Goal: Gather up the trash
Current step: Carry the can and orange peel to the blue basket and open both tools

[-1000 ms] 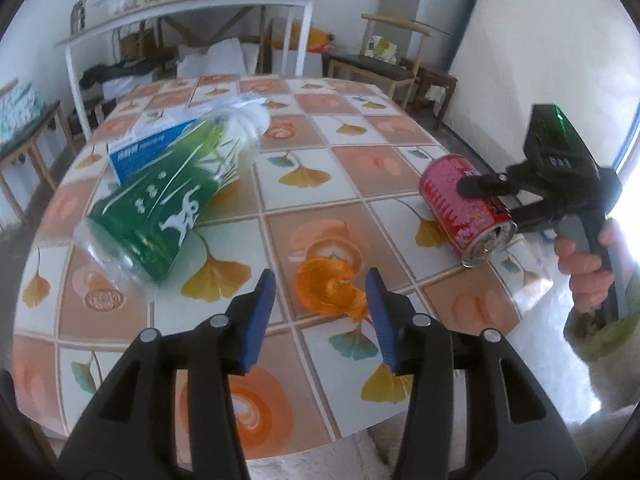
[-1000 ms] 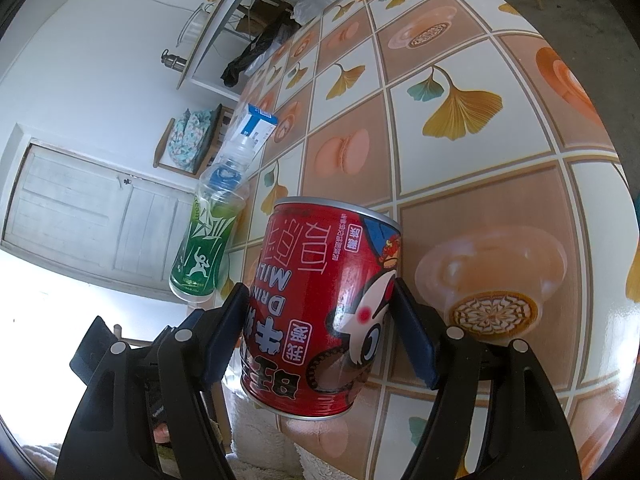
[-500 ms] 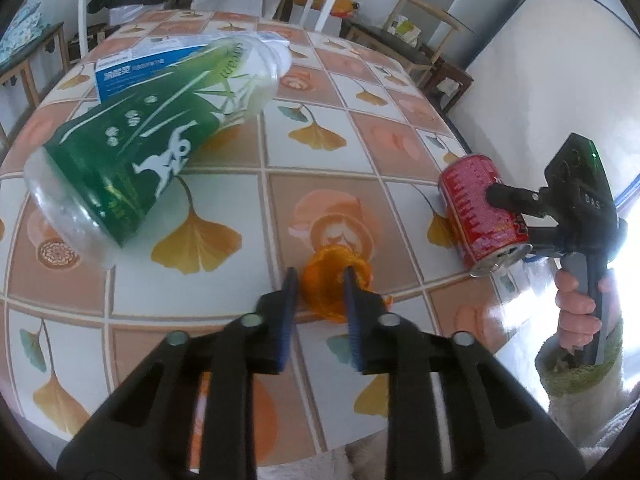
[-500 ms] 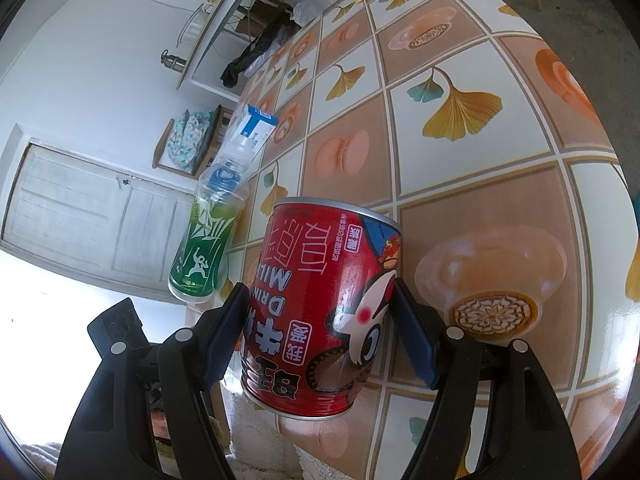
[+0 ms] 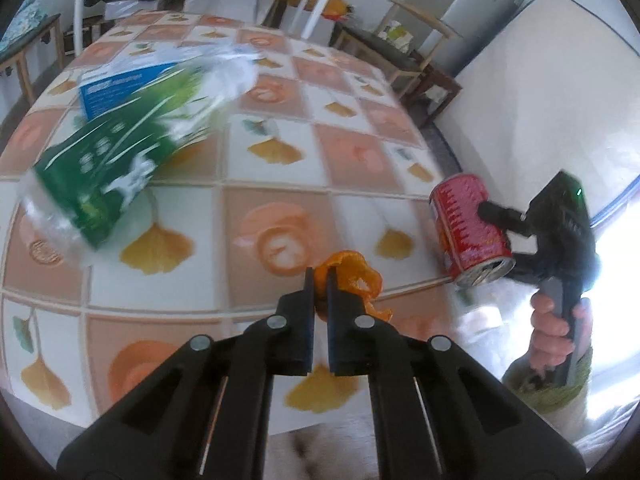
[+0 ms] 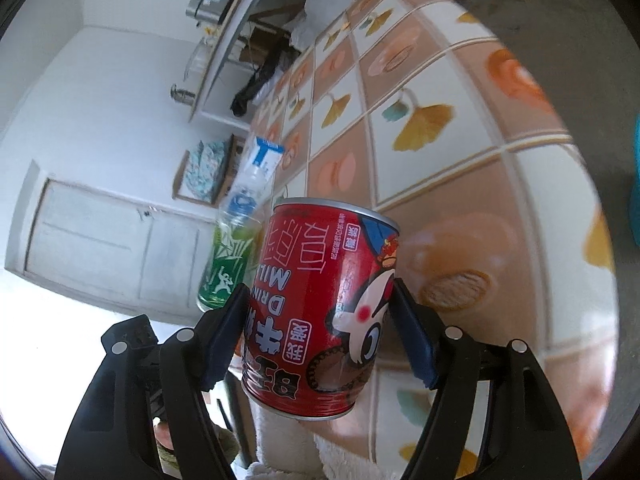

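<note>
L gripper (image 5: pixel 319 289): I've got its jaws pinched nearly together on the orange peel (image 5: pixel 352 276), which sits just off the tiled table (image 5: pixel 272 128) near my edge; most of the peel hangs out to the right of the fingers, so the hold looks thin. R gripper (image 6: pixel 320 320): jaws clamped on the red milk can (image 6: pixel 320 304), held clear of the table at its right edge, tilted, open end down.

Step in hand, as I judge it: lift the peel and carry it off. To do it well I'd keep the squeeze firm, rise straight, avoid quick swings – a curled scrap like that could slip or tear. Left view is blurred, so grip depth can't be confirmed.

Left on the table: green-label plastic bottle (image 5: pixel 120 160) lying on its side, touching or overlapping a blue-white carton (image 5: pixel 116 88) behind it; can't tell which. Both well apart from the peel, nothing blocks the lift. No bin visible in either view; a chair (image 5: pixel 404 52) stands beyond the far edge
</note>
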A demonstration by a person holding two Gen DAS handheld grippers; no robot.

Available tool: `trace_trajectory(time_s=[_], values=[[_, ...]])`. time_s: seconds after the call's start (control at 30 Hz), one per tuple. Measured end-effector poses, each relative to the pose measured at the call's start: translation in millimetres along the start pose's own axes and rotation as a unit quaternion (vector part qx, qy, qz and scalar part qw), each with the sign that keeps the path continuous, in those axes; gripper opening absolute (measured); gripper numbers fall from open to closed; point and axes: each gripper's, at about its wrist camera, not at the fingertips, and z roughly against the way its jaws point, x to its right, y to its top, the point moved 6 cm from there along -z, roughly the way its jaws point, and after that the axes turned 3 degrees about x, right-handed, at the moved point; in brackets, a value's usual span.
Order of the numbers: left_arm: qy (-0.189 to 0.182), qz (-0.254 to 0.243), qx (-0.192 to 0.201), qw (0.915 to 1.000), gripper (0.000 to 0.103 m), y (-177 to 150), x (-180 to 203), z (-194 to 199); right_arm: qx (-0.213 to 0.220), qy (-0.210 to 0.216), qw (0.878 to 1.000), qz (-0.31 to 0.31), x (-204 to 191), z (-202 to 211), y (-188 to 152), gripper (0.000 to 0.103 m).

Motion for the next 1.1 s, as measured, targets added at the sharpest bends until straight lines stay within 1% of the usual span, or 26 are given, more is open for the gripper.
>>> trace_trajectory(time_s=[0.07,0.1,0.2,0.23,0.3,0.37,0.43,0.5,0.6,0.63,0.73,0.83,0.9,1.0,1.07,1.1], values=[[-0.01,-0.012,0.001,0.9999,0.003,5,17,-3,0.025,0.001,1.0,-0.008,8,25,1,0.069],[-0.017,-0.024,-0.001,0.9996,0.003,10,32,-7,0.034,0.001,0.999,-0.01,11,35,1,0.069],[-0.039,-0.054,-0.01,0.9977,0.003,19,72,-19,0.088,-0.009,0.996,-0.026,32,86,3,0.069],[-0.052,-0.072,-0.015,0.9959,0.003,23,93,-26,0.112,-0.02,0.993,-0.033,43,110,4,0.069],[-0.071,-0.103,-0.024,0.9919,0.003,30,132,-43,0.149,-0.04,0.987,-0.051,67,147,4,0.069],[-0.089,-0.122,-0.041,0.9876,0.003,34,166,-64,0.188,-0.074,0.976,-0.083,103,191,3,0.069],[-0.105,-0.137,-0.069,0.9825,0.003,36,203,-92,0.209,-0.106,0.967,-0.104,130,218,1,0.069],[-0.111,-0.147,-0.098,0.978,0.003,37,233,-123,0.222,-0.138,0.957,-0.129,162,242,-2,0.069],[-0.102,-0.163,-0.136,0.972,0.003,31,264,-167,0.221,-0.166,0.948,-0.159,198,255,1,0.069],[-0.095,-0.172,-0.153,0.9685,0.004,27,278,-190,0.219,-0.171,0.946,-0.164,205,255,2,0.069],[-0.079,-0.179,-0.185,0.9631,0.004,19,296,-234,0.208,-0.19,0.943,-0.177,228,247,13,0.069],[-0.061,-0.178,-0.215,0.9584,0.004,15,310,-278,0.195,-0.21,0.941,-0.182,251,239,31,0.069],[-0.047,-0.179,-0.229,0.9558,0.004,15,319,-307,0.189,-0.221,0.939,-0.184,262,230,44,0.069],[-0.043,-0.167,-0.251,0.9526,0.004,14,330,-340,0.184,-0.256,0.932,-0.179,286,226,70,0.069],[-0.039,-0.167,-0.255,0.9517,0.004,13,338,-357,0.182,-0.275,0.927,-0.178,301,227,85,0.069],[-0.039,-0.169,-0.255,0.9514,0.006,12,342,-363,0.18,-0.284,0.925,-0.177,309,225,94,0.069]])
